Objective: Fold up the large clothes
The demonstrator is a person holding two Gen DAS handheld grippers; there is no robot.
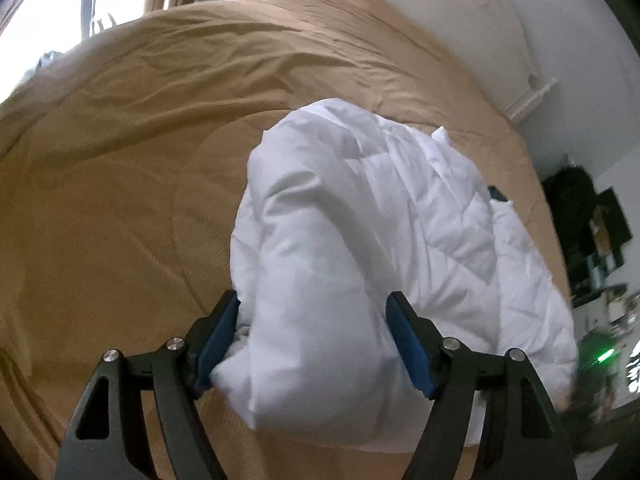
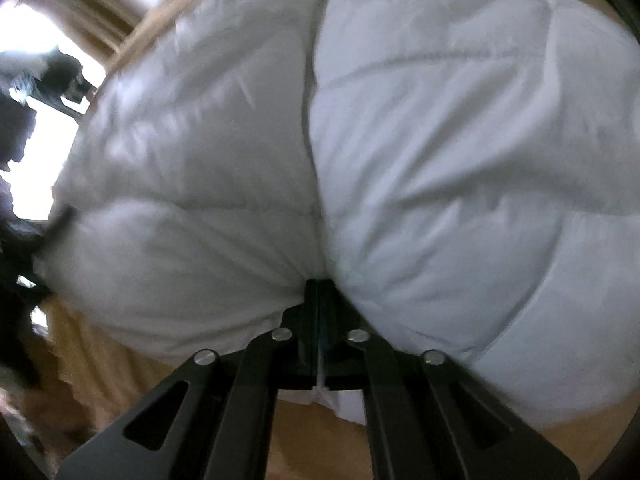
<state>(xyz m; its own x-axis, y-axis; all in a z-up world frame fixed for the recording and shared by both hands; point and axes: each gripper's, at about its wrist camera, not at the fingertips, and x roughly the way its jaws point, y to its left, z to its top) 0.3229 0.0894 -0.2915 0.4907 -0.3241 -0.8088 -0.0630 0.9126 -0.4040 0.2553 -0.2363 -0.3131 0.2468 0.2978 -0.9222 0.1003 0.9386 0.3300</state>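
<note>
Mid-fold. White quilted jacket (image 1: 360, 220) lies bunched on the tan bed cover (image 1: 120, 160), stretching ahead of both tongs. My left tongs (image 1: 316, 344) straddle a padded roll of it, blue pads (image 1: 218, 340) wide apart; the roll touches the left pad, but I can't tell if it's truly clamped. My right tongs (image 2: 318, 312) are clenched on a pinch of the jacket (image 2: 440, 140), fabric bulging either side of the tips. Next, I judge: carry the pinched edge over the bulk, keep the grip tight, lay it flat without dragging the cover.
</note>
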